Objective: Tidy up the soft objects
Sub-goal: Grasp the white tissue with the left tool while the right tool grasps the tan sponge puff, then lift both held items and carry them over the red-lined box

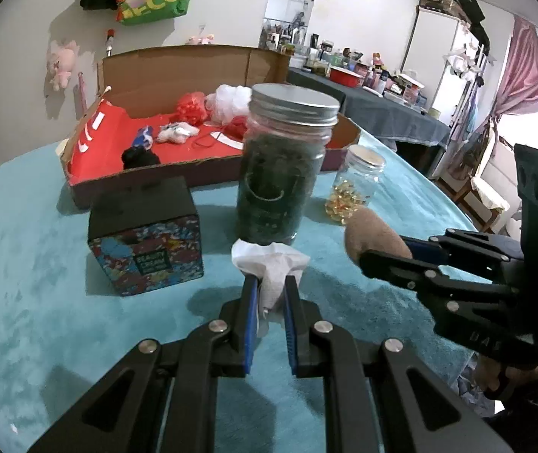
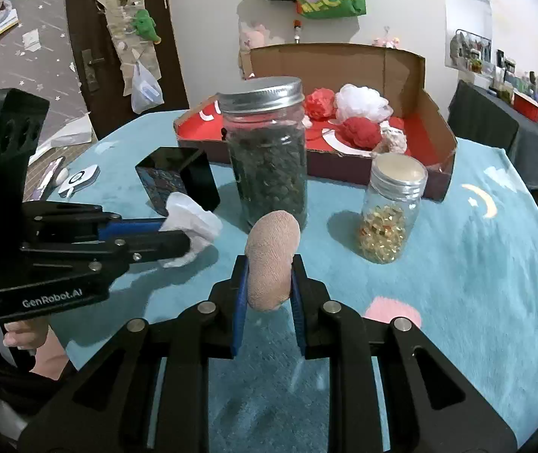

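My left gripper is shut on a crumpled white tissue and holds it above the teal table cover. It also shows in the right wrist view at the left, with the tissue. My right gripper is shut on a beige soft pad; it shows in the left wrist view with the pad. A cardboard box with a red lining holds red and white pompoms, a black soft item and small pieces.
A tall jar of dark contents stands just ahead of both grippers. A small jar of yellow capsules stands to its right. A black patterned box sits at the left. The teal cover spreads around them.
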Motion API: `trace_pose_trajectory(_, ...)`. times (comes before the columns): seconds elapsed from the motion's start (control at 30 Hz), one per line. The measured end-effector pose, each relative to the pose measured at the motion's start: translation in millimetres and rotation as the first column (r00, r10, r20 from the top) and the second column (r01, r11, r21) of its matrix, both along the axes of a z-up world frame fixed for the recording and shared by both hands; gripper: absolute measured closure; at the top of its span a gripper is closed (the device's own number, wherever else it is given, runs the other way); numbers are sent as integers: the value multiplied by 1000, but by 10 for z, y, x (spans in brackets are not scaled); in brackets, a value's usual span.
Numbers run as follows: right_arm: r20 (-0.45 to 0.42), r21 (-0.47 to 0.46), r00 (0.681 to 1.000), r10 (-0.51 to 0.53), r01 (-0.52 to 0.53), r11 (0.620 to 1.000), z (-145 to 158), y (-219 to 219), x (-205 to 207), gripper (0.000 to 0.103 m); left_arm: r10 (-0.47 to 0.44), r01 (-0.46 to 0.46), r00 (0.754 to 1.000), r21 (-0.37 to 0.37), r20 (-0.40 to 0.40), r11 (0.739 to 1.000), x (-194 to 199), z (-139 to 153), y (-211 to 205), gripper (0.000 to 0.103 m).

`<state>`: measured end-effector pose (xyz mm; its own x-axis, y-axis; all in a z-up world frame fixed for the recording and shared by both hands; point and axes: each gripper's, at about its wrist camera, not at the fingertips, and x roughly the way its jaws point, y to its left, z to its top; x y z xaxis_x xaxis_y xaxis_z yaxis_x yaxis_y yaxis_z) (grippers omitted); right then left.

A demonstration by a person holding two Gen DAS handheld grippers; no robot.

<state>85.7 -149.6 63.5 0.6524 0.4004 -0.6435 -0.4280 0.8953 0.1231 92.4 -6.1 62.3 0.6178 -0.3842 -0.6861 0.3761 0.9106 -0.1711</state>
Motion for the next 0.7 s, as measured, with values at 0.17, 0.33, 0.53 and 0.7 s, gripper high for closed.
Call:
trace_pose_trajectory(0.17, -10, -3, 1000, -27, 27, 1000, -20, -94, -3, 83, 23, -23, 1000, -20, 0, 1000, -26, -2, 175, 90)
trace_pose_trajectory(0.33, -28, -7, 998, -64, 64, 998, -68, -226, -8, 83, 69, -69, 998, -11, -3, 998, -78, -23, 388, 90)
trace_pose_trajectory(0.53, -46, -14, 994, -104, 103, 995, -114, -379, -17, 83, 137, -137, 991, 2, -14, 991, -125, -58, 675, 90)
trace_pose_trajectory(0.7, -65, -19, 989, -132, 131, 991, -151, -506, 16, 83, 191, -190, 981, 11, -23, 982, -125, -93, 903, 90)
